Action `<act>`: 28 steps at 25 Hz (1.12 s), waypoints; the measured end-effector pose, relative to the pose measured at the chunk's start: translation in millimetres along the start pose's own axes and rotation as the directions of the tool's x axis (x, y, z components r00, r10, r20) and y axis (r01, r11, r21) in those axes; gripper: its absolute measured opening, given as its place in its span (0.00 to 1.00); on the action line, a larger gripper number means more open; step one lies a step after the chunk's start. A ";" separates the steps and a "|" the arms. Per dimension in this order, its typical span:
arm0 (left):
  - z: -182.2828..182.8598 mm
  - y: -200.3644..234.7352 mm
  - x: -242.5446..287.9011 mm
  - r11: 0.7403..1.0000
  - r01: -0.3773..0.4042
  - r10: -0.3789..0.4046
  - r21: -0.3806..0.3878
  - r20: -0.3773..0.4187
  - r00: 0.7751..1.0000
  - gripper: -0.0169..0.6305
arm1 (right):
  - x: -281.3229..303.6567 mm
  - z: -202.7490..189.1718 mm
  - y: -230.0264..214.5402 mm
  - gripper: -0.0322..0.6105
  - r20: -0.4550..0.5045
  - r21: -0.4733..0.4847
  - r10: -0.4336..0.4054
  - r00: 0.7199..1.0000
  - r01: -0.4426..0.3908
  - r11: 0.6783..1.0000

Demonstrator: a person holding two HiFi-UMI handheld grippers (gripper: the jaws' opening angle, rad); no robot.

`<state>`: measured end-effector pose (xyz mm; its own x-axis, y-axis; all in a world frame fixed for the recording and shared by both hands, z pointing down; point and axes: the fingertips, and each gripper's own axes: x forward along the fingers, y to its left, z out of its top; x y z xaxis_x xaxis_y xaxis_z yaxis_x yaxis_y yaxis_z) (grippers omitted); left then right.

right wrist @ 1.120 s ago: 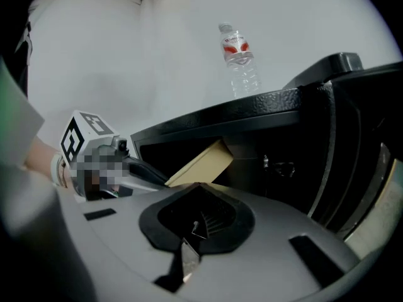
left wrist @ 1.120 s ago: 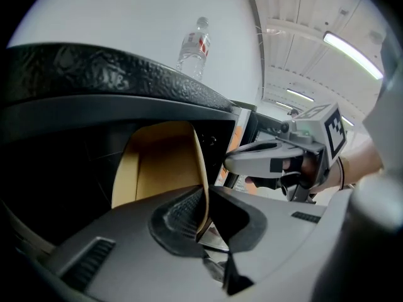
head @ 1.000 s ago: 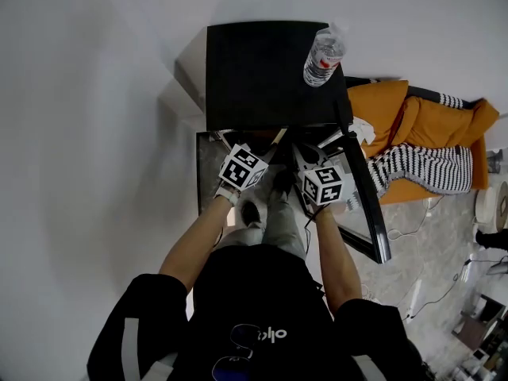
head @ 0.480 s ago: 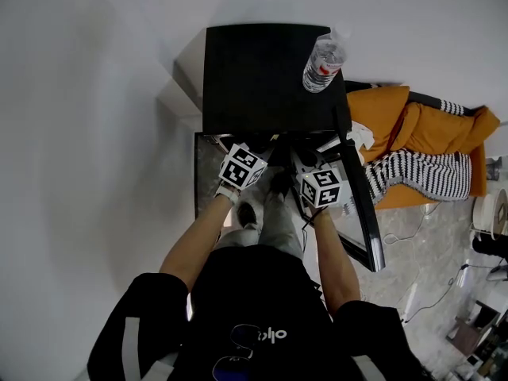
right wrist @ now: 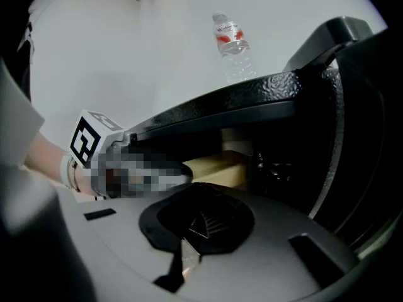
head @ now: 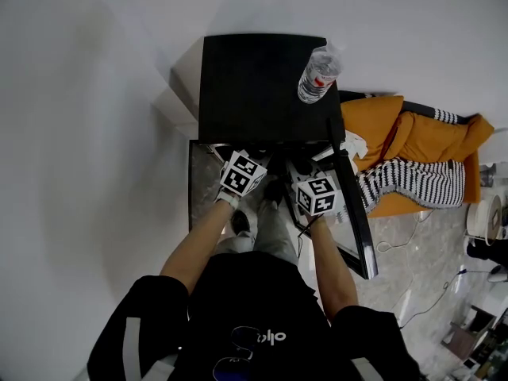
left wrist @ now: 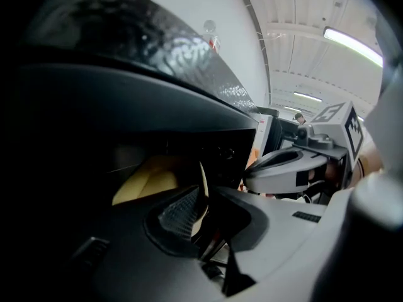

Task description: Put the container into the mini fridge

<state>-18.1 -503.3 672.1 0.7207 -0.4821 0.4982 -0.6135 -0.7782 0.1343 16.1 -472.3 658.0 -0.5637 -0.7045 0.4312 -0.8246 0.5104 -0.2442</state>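
Note:
The black mini fridge (head: 258, 86) stands open against the wall, its door (head: 355, 213) swung out to the right. A tan container (left wrist: 148, 180) lies inside the dark compartment, also seen as a pale block (right wrist: 217, 167) from the right gripper view. My left gripper (left wrist: 203, 209) is at the opening, jaws closed on a thin pale edge of the container. My right gripper (right wrist: 192, 231) is beside it, jaws closed on a thin edge as well. From above, the marker cubes of the left gripper (head: 243, 173) and right gripper (head: 317, 196) sit just before the fridge front; the container is hidden there.
A clear water bottle (head: 317, 71) with a red label stands on the fridge top's right rear corner. An orange sofa (head: 413, 137) with striped cloth lies right of the door. Cables (head: 405, 228) trail on the floor. A white wall runs along the left.
Both grippers have edged a little closer to the fridge opening. The head camera has shifted, so the fridge sits lower in view.

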 end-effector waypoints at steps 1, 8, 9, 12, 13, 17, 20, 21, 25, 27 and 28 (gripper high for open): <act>0.5 0.1 0.9 1.000 -0.002 0.002 0.000 0.003 1.000 0.09 | -0.4 0.2 -1.0 0.06 -0.001 -0.001 -0.001 1.000 0.001 1.000; 1.5 -0.3 -4.2 1.000 -0.014 0.014 -0.007 0.024 1.000 0.09 | -5.2 0.8 -0.7 0.06 0.001 -0.007 -0.007 1.000 0.007 1.000; 1.8 -0.9 -6.0 1.000 -0.015 0.015 -0.006 0.026 1.000 0.09 | -5.6 1.1 0.4 0.06 0.002 -0.008 -0.006 1.000 0.007 1.000; 2.0 -3.0 -12.4 1.000 -0.020 0.020 -0.005 0.035 0.999 0.09 | -7.6 2.5 5.7 0.06 0.008 -0.012 -0.005 1.000 0.005 1.000; 1.7 -3.7 -14.7 1.000 -0.022 0.022 -0.005 0.038 0.999 0.09 | -8.4 3.0 7.6 0.06 0.009 -0.014 -0.005 1.000 0.005 1.000; -2.8 -8.4 -25.8 1.000 -0.023 0.024 -0.014 0.037 0.999 0.09 | -14.1 4.3 16.8 0.06 0.016 -0.021 -0.006 1.000 0.006 1.000; -6.2 -12.7 -34.3 1.000 -0.021 0.022 -0.021 0.038 0.999 0.09 | -19.2 4.7 24.0 0.06 0.024 -0.026 -0.010 1.000 0.011 1.000; -6.8 -14.6 -37.4 1.000 -0.021 0.022 -0.021 0.040 0.999 0.09 | -21.4 4.7 26.7 0.06 0.027 -0.028 -0.012 1.000 0.012 1.000; -6.7 -25.2 -52.4 1.000 -0.020 0.021 -0.014 0.055 0.998 0.06 | -33.2 3.6 38.2 0.06 0.039 -0.034 -0.020 0.999 0.021 0.999; -6.3 -30.0 -60.6 1.000 -0.023 0.023 -0.010 0.063 0.998 0.06 | -39.6 2.7 44.4 0.06 0.044 -0.036 -0.023 0.999 0.024 0.999; -6.1 -32.8 -65.2 1.000 -0.024 0.024 -0.008 0.068 0.997 0.05 | -43.0 2.1 48.1 0.06 0.046 -0.038 -0.023 0.999 0.025 0.999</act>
<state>-47.0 -443.9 640.5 0.7258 -0.5271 0.4419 -0.6329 -0.7634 0.1290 0.6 -418.5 625.9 -0.5462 -0.7379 0.3965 -0.8358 0.5113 -0.1998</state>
